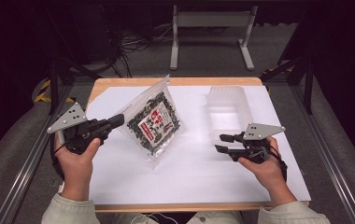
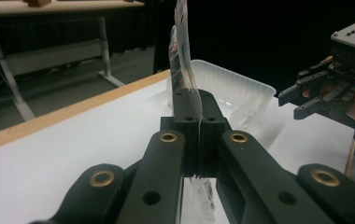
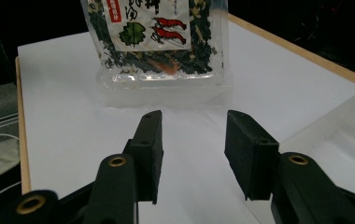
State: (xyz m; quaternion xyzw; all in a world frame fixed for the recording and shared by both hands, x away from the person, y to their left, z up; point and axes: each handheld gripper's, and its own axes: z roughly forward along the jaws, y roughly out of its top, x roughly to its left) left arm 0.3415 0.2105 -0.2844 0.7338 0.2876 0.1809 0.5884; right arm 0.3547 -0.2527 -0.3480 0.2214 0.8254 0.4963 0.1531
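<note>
Your left gripper is clamping the edge of the clear seaweed bag, its jaws pressed together on the plastic, and the bag is hanging tilted above the white mat, its lower corner close to the surface. Your right gripper is pointing toward the bag with its jaws apart and nothing between them, just beside the clear plastic tray
</note>
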